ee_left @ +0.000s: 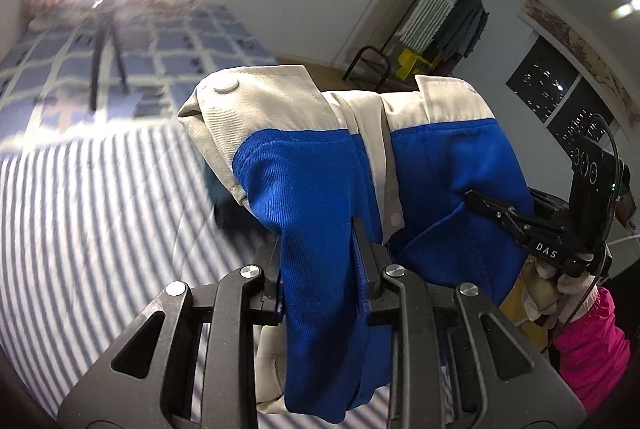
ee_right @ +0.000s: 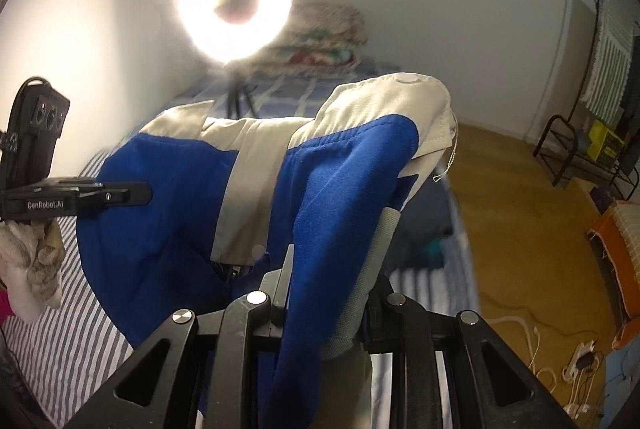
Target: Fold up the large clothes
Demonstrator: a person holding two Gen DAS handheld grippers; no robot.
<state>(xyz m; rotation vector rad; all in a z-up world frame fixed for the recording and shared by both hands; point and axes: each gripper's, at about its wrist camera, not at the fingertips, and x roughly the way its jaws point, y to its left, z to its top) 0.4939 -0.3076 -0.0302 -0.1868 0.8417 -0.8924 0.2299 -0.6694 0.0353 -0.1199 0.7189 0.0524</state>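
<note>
Striped sheet (ee_left: 92, 213) on the left, ring light (ee_right: 234, 11) glaring above, drying rack (ee_left: 444, 5) far right. Blue-and-beige jacket (ee_left: 320, 181) held aloft above the bed, blocking much of the room. Left gripper (ee_left: 320, 269) clamped on blue fabric. Right gripper (ee_right: 324, 293) clamped on another fold.

1. The jacket (ee_left: 320, 181) is matt woven cloth: blue twill with fine ribs, beige panels, smooth plastic snaps.
2. The left gripper (ee_left: 320, 265) and right gripper (ee_right: 326, 293) are matt black plastic with shiny metal pins.
3. The striped bedsheet (ee_left: 100, 209), at the left of the frame, is soft cloth.
4. The gloved hand (ee_right: 32, 261) wears fuzzy knit.
</note>
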